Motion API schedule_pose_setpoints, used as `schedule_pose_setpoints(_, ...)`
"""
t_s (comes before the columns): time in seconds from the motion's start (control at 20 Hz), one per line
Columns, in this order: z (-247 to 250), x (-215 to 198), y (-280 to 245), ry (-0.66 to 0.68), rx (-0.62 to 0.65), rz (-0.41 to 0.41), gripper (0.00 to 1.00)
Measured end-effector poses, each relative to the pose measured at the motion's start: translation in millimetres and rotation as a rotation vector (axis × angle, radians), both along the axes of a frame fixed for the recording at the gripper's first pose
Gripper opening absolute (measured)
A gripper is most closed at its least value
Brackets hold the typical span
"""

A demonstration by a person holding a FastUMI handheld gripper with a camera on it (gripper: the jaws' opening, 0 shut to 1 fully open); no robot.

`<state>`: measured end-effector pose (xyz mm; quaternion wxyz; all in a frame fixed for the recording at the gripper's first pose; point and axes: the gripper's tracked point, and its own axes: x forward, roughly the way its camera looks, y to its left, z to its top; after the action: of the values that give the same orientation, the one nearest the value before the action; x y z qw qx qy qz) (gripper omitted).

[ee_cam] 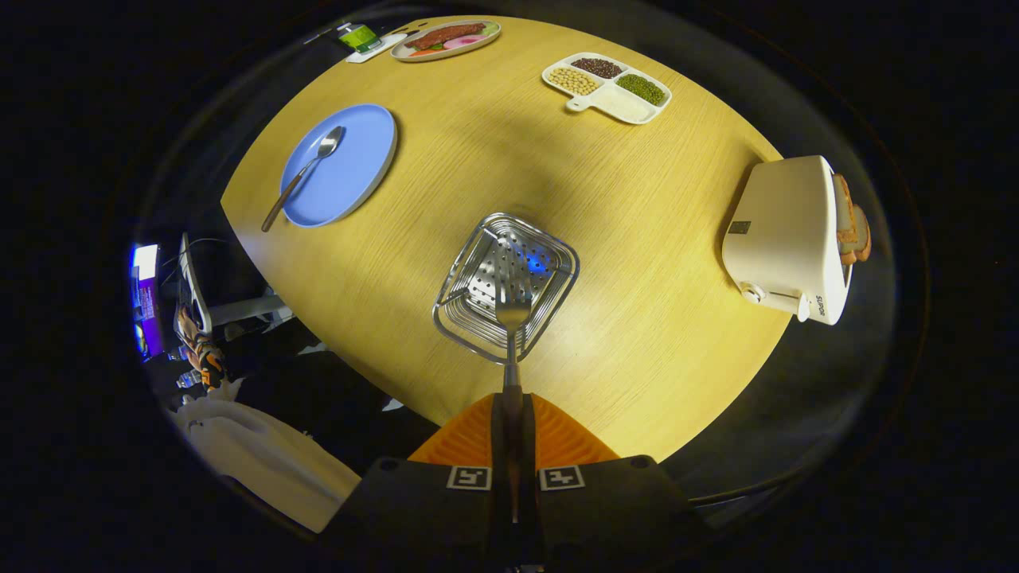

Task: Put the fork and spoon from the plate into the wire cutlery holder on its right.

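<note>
The fingers [511, 414] pinched the fork [512, 318] by its handle, tines down over the wire cutlery holder [549, 274], so it should descend straight before release, while the spoon [306, 169] lay on the blue plate [362, 171].

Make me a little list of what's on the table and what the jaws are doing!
gripper: jaws shut on the fork
fork: held with its tines over the wire cutlery holder
wire cutlery holder: on the table, nothing in it yet
spoon: lying on the blue plate
blue plate: beyond the holder
toaster: bread in its slots
divided tray: beans inside
</note>
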<state>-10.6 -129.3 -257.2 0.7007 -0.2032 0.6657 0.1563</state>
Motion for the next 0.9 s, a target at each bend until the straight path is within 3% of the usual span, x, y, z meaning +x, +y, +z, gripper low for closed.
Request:
schedule_pose_setpoints(0.3,-15.4,11.1,0.6,0.079,-0.032,-0.008,0.11)
schedule_pose_setpoints(0.65,-13.0,29.8,15.5,0.003,0.019,-0.042,0.17)
schedule_pose_setpoints(0.7,-9.6,29.2,17.8,-0.01,0.039,-0.049,0.32)
schedule_pose_setpoints(0.85,5.7,23.9,29.3,-0.065,0.117,-0.086,0.89)
schedule_pose_setpoints(0.9,10.2,23.2,33.0,-0.094,0.138,-0.091,0.96)
